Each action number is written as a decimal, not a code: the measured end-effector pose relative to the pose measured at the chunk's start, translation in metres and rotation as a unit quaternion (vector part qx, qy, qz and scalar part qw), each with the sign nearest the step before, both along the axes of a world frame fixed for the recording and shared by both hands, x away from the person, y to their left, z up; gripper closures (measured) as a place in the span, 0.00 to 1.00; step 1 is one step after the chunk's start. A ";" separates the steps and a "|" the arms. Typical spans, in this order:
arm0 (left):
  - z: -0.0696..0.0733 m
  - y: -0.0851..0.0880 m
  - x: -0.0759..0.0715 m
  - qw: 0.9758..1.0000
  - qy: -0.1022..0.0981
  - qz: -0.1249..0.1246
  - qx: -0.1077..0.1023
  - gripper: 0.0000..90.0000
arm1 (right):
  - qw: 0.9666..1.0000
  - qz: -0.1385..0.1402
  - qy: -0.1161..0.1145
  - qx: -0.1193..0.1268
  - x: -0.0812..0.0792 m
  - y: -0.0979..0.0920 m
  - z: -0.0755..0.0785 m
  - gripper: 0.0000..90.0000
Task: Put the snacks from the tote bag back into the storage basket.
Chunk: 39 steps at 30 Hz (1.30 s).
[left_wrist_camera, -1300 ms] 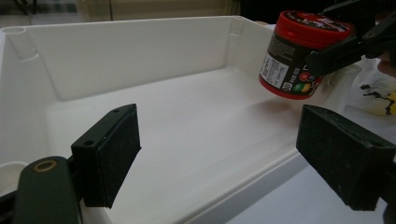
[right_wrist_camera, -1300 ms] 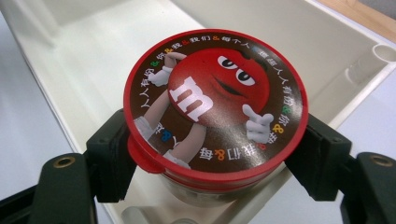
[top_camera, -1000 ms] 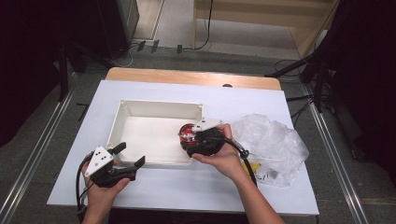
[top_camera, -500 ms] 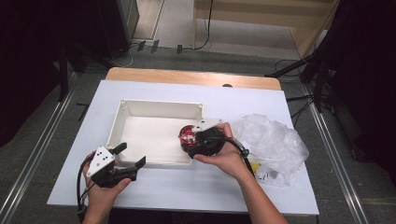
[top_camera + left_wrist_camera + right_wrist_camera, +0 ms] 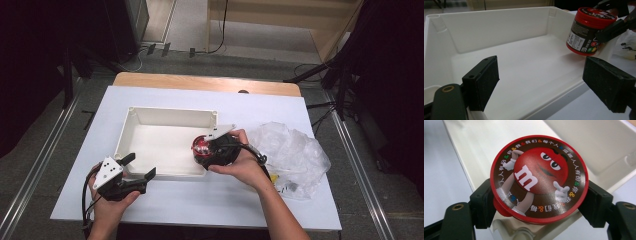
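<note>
Hanging tilted just over the near right corner of the white tray (image 5: 131, 131), the red-lidded candy tub (image 5: 201, 147) looks like a small rigid plastic pot: probably light, stiff enough to take a firm squeeze, but smooth and round, so likely to twist or slip if gripped unevenly. Its straight side wall below the lid seems the safest place to hold it, and that is where the right gripper (image 5: 537, 202) has it, jaws spread wide and pressed against opposite sides of the tub. At the tray's near left corner the left gripper (image 5: 541, 87) holds nothing, its jaws wide apart on either side of the front rim. Right of the tray lies a crumpled clear plastic bag (image 5: 292, 150).
</note>
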<state>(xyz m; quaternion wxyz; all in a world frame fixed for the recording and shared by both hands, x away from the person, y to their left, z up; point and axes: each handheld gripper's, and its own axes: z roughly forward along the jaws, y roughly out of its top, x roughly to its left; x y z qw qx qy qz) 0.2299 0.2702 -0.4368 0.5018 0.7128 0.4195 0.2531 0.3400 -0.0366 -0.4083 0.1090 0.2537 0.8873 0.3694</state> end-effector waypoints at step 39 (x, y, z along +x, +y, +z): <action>-0.001 -0.002 0.000 1.000 0.004 0.004 0.000 0.16 | 0.976 -0.157 -0.057 0.137 -0.030 -0.129 0.009 0.22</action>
